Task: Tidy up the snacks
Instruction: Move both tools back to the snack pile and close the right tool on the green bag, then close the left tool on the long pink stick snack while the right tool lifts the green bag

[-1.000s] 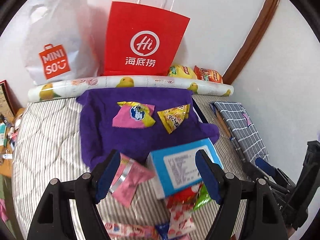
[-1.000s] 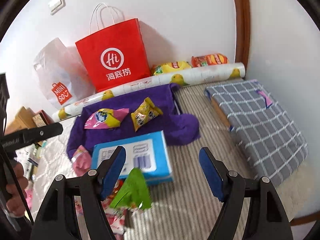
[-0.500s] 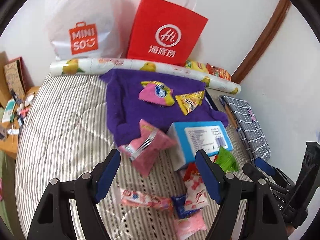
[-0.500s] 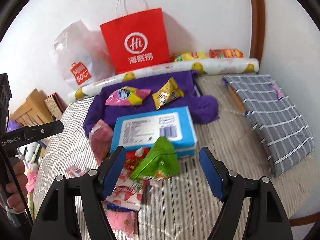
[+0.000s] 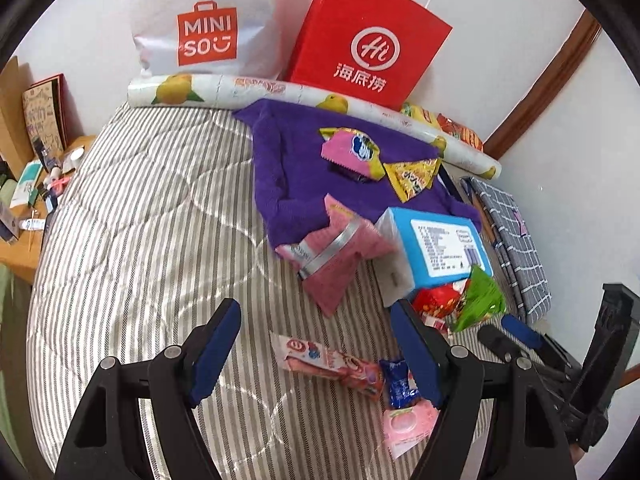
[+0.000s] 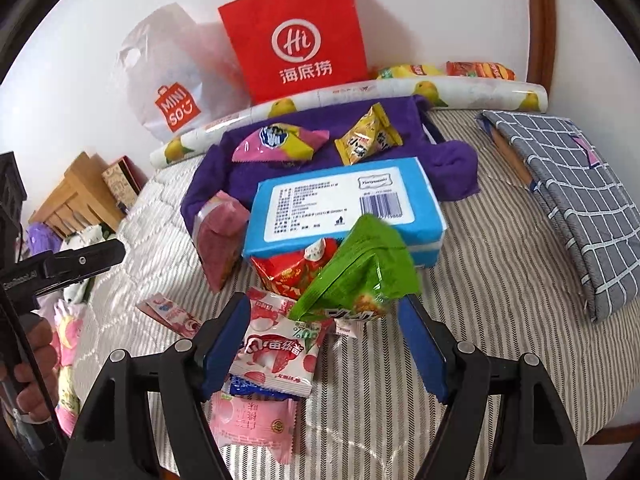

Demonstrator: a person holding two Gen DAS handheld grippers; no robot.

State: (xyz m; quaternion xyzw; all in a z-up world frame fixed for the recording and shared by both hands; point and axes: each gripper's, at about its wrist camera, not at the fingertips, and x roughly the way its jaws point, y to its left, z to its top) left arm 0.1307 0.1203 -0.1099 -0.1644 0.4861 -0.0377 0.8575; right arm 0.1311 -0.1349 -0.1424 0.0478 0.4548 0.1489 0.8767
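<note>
A striped quilted bed (image 5: pixel 152 216) fills both wrist views, its near-left half bare and open. Against the far wall stand a red paper bag (image 6: pixel 296 36) and, to its left, a white Miniso plastic bag (image 5: pixel 208 28); what either holds cannot be seen. A lemon-print roll (image 5: pixel 224 88) lies across the far edge, with two snack packs behind its right end. A purple cloth (image 6: pixel 224 172) spreads in front of the roll and carries a pink-and-yellow snack pack (image 6: pixel 276 144) and a yellow snack pack (image 6: pixel 368 136). At the far right a grey checked cover (image 6: pixel 572 192) runs along the bed's edge. A blue tissue pack (image 6: pixel 340 208) sits near the middle, a pink pouch (image 5: pixel 336 252) touching its left side. Just in front lie a green snack bag (image 6: pixel 360 276), a red packet (image 6: pixel 288 276), a lychee candy bag (image 6: pixel 276 352), a long pink wrapper (image 5: pixel 328 362), a small blue packet (image 5: pixel 400 384) and a pink wrapped cake (image 6: pixel 248 424). The left gripper (image 5: pixel 316 352) is spread wide, empty, above the long wrapper. The right gripper (image 6: pixel 324 344) is likewise parted, gripping nothing, over the lychee bag.
</note>
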